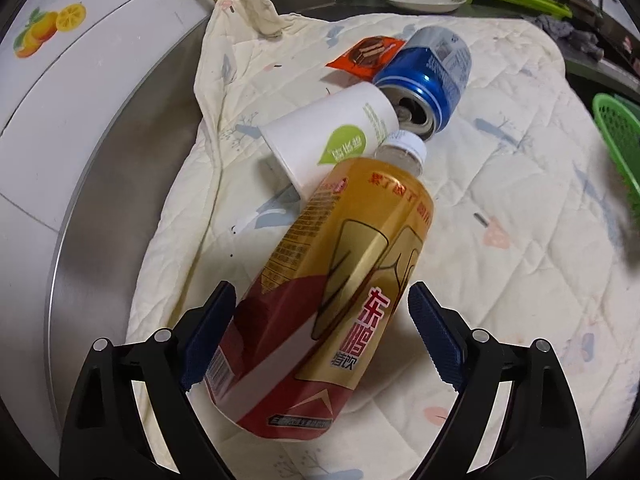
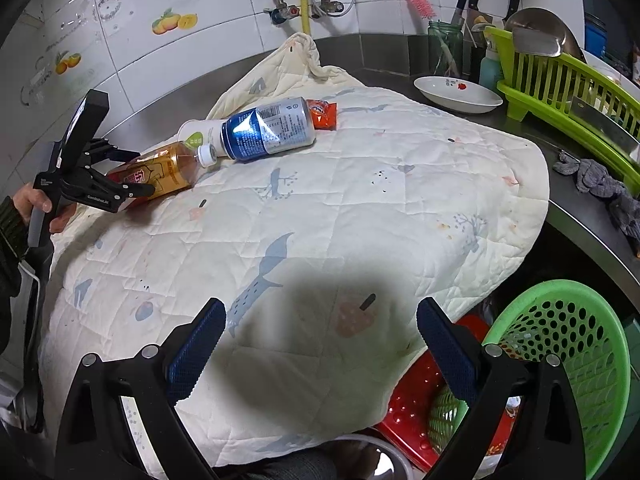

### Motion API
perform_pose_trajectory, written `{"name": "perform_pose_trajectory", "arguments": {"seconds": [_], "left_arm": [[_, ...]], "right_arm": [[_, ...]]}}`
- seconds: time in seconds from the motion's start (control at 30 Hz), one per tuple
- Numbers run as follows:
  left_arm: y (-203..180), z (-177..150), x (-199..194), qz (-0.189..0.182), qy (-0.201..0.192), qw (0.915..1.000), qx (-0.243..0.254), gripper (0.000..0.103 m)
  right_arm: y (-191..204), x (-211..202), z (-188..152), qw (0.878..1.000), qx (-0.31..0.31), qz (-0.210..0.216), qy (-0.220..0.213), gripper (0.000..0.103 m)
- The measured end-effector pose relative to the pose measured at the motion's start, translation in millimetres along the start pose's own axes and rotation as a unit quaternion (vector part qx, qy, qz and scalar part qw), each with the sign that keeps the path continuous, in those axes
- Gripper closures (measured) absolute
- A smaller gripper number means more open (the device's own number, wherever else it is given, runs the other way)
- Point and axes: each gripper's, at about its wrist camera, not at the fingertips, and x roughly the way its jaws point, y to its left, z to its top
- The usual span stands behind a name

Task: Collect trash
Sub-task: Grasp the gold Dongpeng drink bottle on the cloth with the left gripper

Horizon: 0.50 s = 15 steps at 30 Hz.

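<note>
A gold and red drink bottle (image 1: 340, 280) with a white cap lies on the quilted cloth (image 1: 500, 200), between the fingers of my left gripper (image 1: 320, 304). The jaws are open, with gaps to the bottle on both sides. Beyond it lie a white paper cup (image 1: 332, 136), a blue can (image 1: 428, 80) and an orange wrapper (image 1: 368, 56). The right wrist view shows the bottle (image 2: 160, 170), cup (image 2: 194, 134), can (image 2: 268, 128), wrapper (image 2: 322, 114) and the left gripper (image 2: 136, 190). My right gripper (image 2: 320, 320) is open and empty over the cloth's near edge.
A green basket (image 2: 568, 360) and a red colander (image 2: 412, 412) sit low at the right. A white dish (image 2: 456, 94), green dish rack (image 2: 560, 80) and grey rag (image 2: 600, 184) are on the steel counter. Tiled wall behind.
</note>
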Motion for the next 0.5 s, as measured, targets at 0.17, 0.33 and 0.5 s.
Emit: {"name": "perform_pose_trajectory", "arguments": {"seconds": [0.17,0.33,0.5], "left_arm": [[-2,-1,6,0.018,-0.001,0.9997,0.014,0.016],[-8,-2,7,0.042,-0.007,0.9987,0.029,0.018],[-12,-4,1,0.053,-0.010,0.9984,0.019,0.020]], "right_arm": [[3,5,4,1.000,-0.002,0.002,0.003,0.010],[9,9,7,1.000,-0.009,0.007,0.005,0.010],[17,14,14,1.000,-0.021,0.013,0.005,0.010]]}}
